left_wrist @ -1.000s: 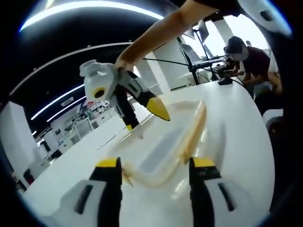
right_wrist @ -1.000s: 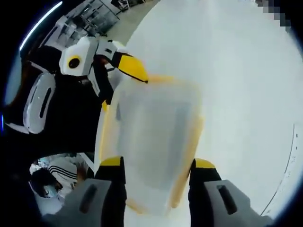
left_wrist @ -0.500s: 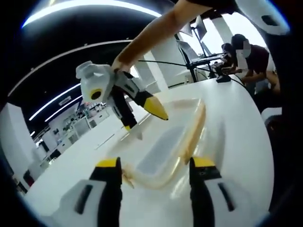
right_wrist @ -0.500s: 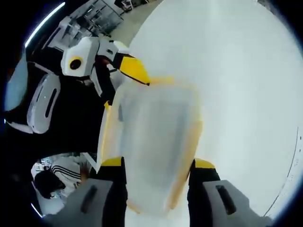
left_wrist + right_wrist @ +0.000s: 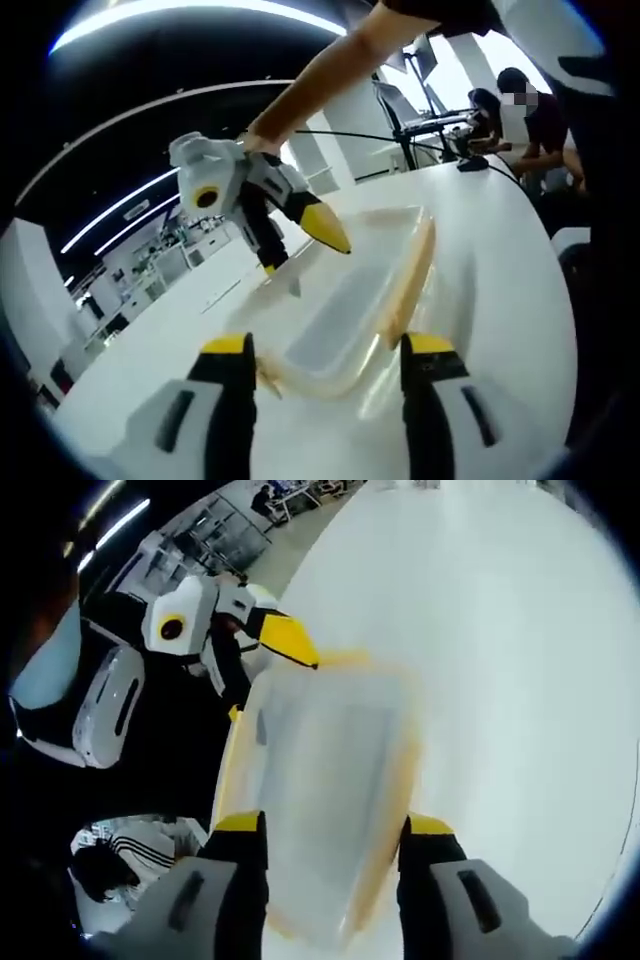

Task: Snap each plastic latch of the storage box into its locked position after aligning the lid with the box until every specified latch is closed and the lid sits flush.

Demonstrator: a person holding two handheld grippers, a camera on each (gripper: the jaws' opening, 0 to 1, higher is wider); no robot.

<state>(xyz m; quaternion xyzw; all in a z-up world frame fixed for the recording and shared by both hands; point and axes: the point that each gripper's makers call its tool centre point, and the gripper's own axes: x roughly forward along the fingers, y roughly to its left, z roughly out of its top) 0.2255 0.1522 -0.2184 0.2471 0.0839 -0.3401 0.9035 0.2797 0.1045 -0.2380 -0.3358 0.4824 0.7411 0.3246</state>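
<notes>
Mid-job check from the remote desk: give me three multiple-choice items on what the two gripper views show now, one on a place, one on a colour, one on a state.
1. Where does the storage box rest?
A. On the white table
B. On the floor
C. On a chair

2. What colour is the trim along the box's edges?
A. Blue
B. Yellowish orange
C. Green

3. How do the left gripper and right gripper stand?
A. Both shut on the box
B. One open, one shut
C. Both open, one at each end of the box

Answers:
1 A: the white table spreads under the box.
2 B: a yellowish strip runs down the box's sides in both views.
3 C: each view shows its own jaws spread apart, with the other gripper at the far end.
</notes>
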